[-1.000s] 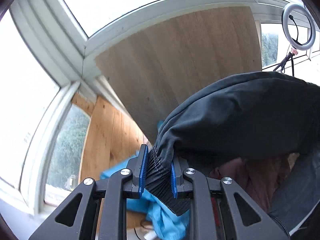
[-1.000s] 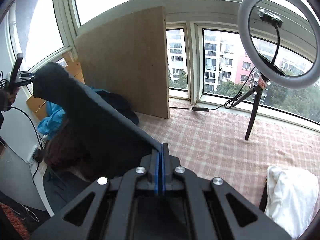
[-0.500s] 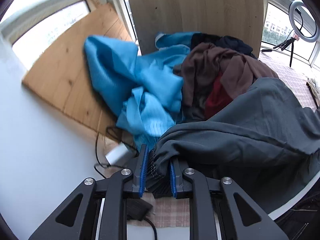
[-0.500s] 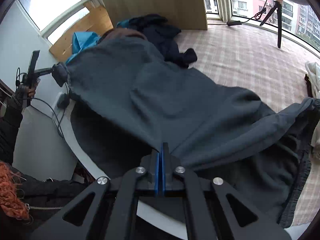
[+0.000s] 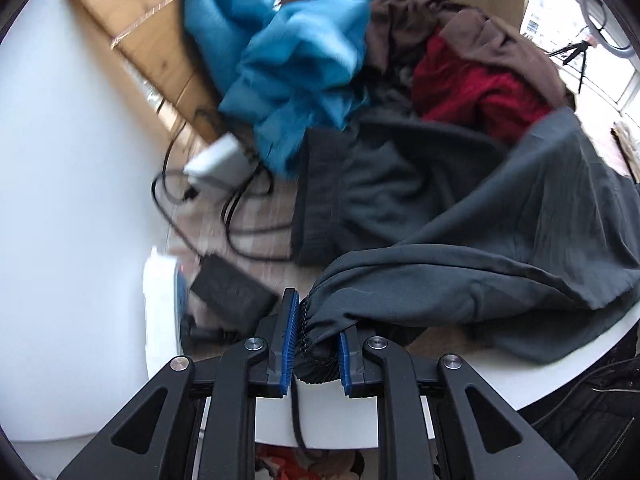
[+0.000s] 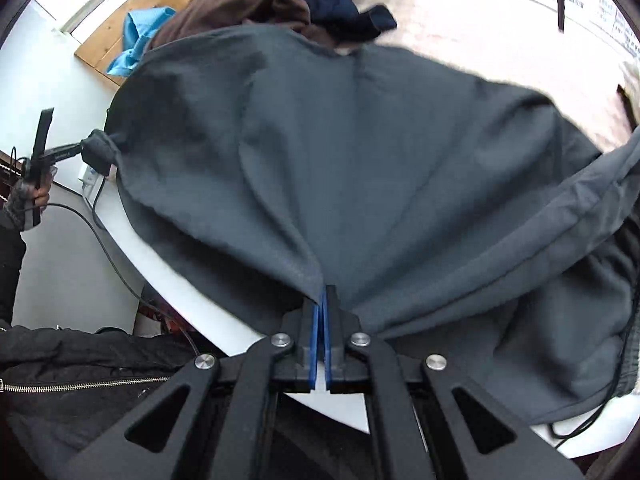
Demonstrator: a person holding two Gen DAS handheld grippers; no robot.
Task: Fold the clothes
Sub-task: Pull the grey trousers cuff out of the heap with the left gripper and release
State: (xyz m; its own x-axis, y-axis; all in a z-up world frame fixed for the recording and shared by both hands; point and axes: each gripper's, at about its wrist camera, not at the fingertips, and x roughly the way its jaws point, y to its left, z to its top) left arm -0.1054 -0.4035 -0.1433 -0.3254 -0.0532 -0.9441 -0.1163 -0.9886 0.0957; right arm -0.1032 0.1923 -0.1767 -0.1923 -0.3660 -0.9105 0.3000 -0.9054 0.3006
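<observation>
So my left tool is pinching the gathered ribbed cuff of the grey sweatshirt, and my right tool is pressed together on its edge. It's sprawled over the white bench ahead of both. Soft, floppy, kinda heavy; I'd hold at hems and cuffs.

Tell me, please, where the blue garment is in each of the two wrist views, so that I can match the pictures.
Left wrist view: the blue garment fills the upper middle, left of the brown garment and above the grey garment.
Right wrist view: only a small part of the blue garment shows, at the upper left, left of the brown garment.
Shared landmark: the brown garment, directly right of the blue one in both views.
</observation>
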